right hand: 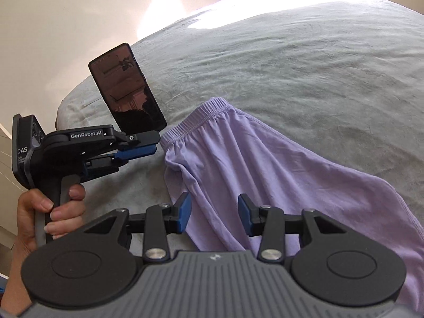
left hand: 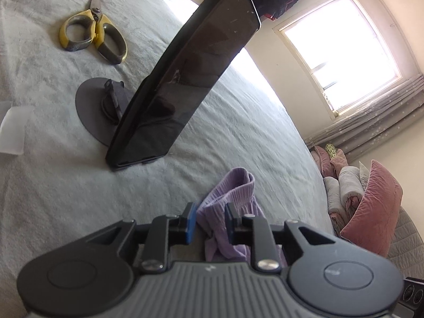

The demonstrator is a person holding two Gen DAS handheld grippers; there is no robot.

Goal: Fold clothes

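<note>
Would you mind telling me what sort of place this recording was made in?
Most likely a bedroom: a wide bed under a grey blanket, stacked pillows and rolled bedding by the wall, and a curtained window.

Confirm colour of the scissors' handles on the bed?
Yellow with grey grips on the scissors; visible only in the left wrist view, lying on the grey bedspread.

Both grippers (right hand: 214, 213) are built black with blue finger pads (right hand: 185, 212), silver screws, ribbed grey housing; "GenRobot.AI" is printed on the left gripper (right hand: 144, 147).
</note>
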